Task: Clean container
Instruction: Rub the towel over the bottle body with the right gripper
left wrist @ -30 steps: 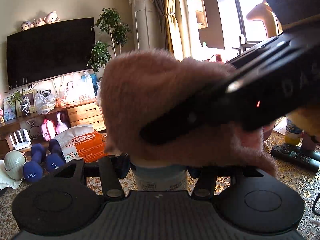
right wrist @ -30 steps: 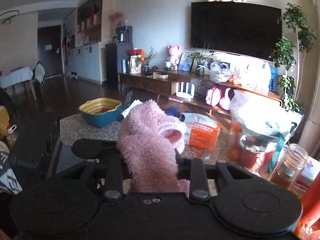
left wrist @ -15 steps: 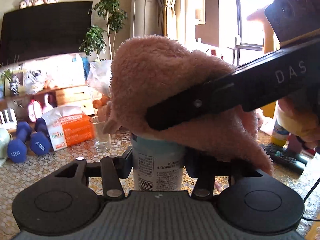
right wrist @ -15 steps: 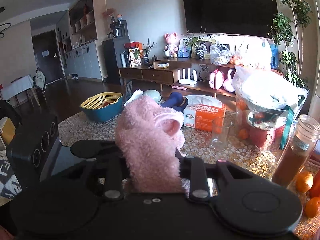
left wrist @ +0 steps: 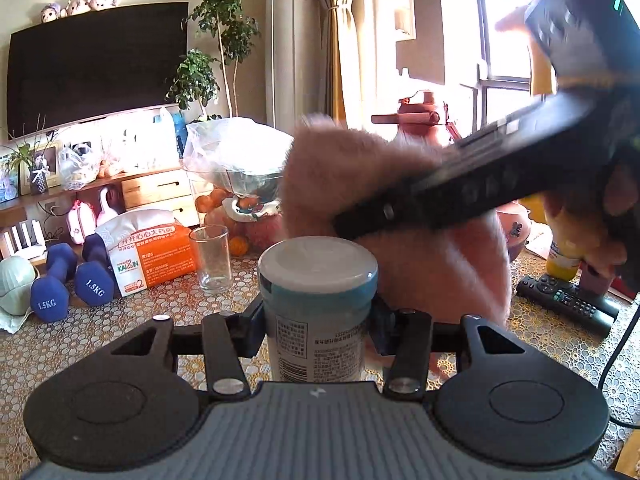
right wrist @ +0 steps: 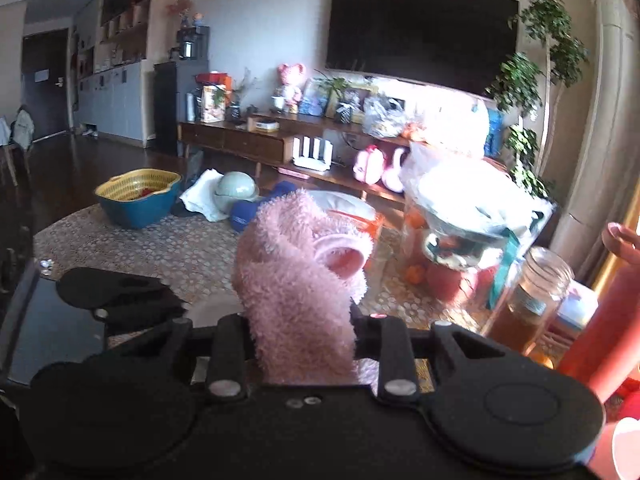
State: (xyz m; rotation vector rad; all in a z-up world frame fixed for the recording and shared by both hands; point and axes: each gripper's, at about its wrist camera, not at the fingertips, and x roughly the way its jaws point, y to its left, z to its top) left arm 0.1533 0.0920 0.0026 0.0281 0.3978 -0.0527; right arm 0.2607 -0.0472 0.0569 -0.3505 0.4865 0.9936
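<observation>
While the wiping appears to be in progress, no finished state can be confirmed: no dirt or residue can be made out on the container, so how much cleaning is left cannot be told.

Item 1: white cylindrical plastic container with pale lid and blue band (left wrist: pixel 318 304). Upright, held at the centre of the left wrist view. Its printed label faces the camera. The lid top is uncovered and looks clean, as a judgement only.

Item 2: left gripper (left wrist: pixel 318 334). Its 2 fingers are clamped on the container body, 1 at 9 o'clock and 1 at 3 o'clock of it, both below the blue band.

Item 3: fluffy pink cloth (right wrist: pixel 298 292). In the left wrist view it (left wrist: pixel 400 216) sits blurred at 1 to 3 o'clock of the container lid, close behind and beside it; contact with the lid cannot be told.

Item 4: right gripper (right wrist: pixel 302 336). Its 2 fingers are closed on the pink cloth, which stands up between them. In the left view its black body crosses from 2 o'clock down toward the lid.

Item 5: patterned lace-print tablecloth (left wrist: pixel 120 320), under everything.

Item 6: clear drinking glass (left wrist: pixel 210 258), at 10 o'clock of the container, apart from it.

Item 7: black remote control (left wrist: pixel 568 300), at 3 o'clock, well apart.

Remaining, as a judgement: the container side wall, lower body and label face, since the fingers cover part of the wall.
</observation>
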